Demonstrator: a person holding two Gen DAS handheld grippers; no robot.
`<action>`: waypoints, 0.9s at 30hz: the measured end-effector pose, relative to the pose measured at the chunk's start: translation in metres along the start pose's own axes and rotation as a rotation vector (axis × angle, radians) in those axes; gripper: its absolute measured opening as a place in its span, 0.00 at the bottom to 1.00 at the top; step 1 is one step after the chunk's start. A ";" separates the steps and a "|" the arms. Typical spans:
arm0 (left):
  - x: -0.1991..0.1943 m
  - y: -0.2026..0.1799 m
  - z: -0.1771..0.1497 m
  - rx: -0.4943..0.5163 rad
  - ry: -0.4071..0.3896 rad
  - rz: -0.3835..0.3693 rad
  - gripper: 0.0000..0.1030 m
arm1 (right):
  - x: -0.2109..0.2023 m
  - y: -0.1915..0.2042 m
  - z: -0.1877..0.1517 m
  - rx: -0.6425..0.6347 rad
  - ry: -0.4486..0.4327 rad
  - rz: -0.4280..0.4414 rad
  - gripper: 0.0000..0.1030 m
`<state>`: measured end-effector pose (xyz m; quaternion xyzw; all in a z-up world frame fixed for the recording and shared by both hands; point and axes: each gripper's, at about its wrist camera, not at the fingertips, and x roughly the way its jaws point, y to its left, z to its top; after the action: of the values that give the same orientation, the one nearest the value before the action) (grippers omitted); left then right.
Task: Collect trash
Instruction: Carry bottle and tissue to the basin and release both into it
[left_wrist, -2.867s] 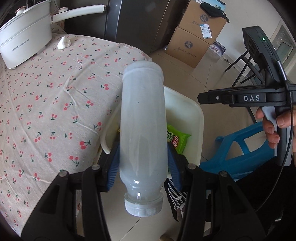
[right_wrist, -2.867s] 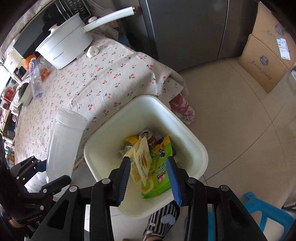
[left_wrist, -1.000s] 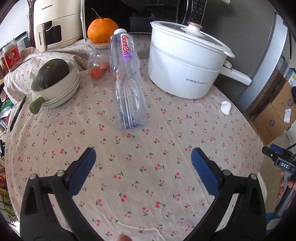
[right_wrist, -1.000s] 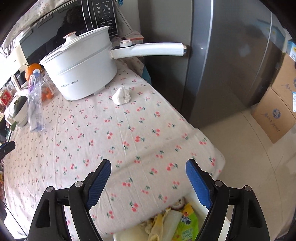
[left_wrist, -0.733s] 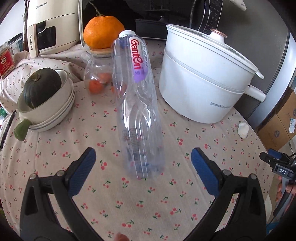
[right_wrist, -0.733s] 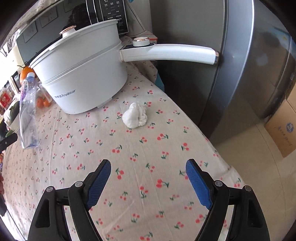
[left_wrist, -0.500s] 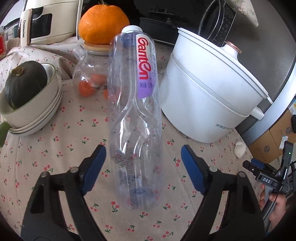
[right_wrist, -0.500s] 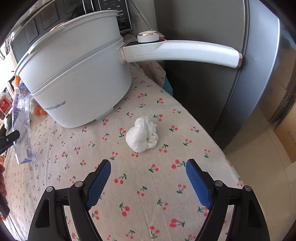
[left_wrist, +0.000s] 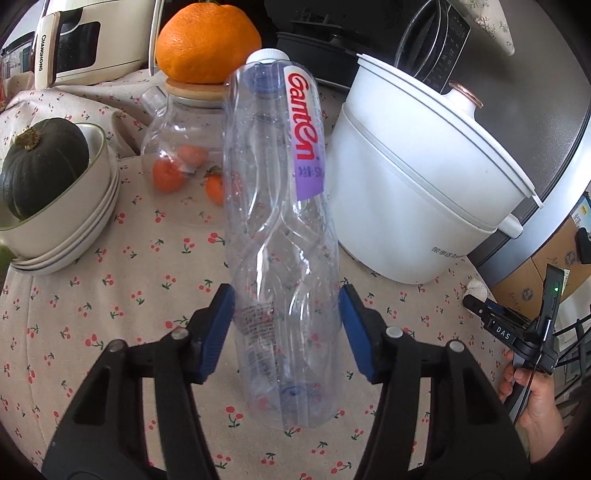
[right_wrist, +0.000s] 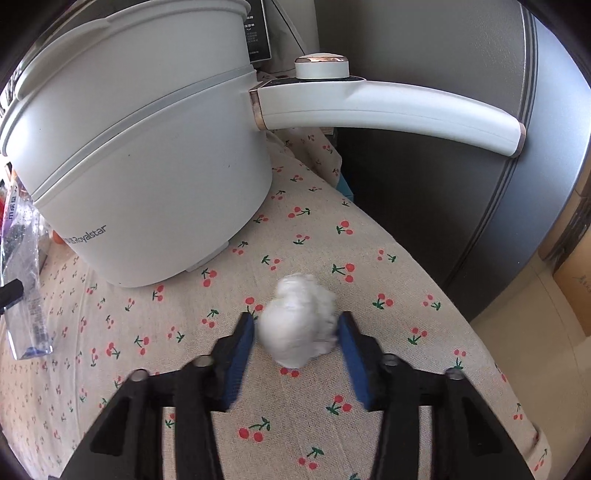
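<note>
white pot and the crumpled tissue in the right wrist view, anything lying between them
Nothing: in the right wrist view only bare cherry-print tablecloth lies between the white pot and the crumpled tissue.

Bottle (left_wrist: 280, 236) left of pot (left_wrist: 417, 177), tissue wad (right_wrist: 299, 328) right

A crushed clear plastic bottle (left_wrist: 280, 236) stands upright on the tablecloth; a crumpled white tissue (right_wrist: 297, 319) lies near the edge.
</note>
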<state>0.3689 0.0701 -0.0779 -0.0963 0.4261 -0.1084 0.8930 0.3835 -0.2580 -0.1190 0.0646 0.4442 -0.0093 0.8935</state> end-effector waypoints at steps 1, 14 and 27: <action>-0.002 -0.002 0.000 0.003 -0.004 0.001 0.58 | -0.003 0.001 0.000 0.000 -0.001 0.003 0.35; -0.066 -0.021 -0.029 -0.008 0.002 -0.053 0.56 | -0.089 0.008 -0.022 -0.030 -0.023 0.027 0.34; -0.129 -0.057 -0.109 0.025 0.082 -0.132 0.56 | -0.192 0.024 -0.086 -0.121 0.029 0.079 0.34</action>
<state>0.1987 0.0424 -0.0347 -0.1088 0.4537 -0.1761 0.8668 0.2008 -0.2312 -0.0147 0.0281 0.4538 0.0540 0.8890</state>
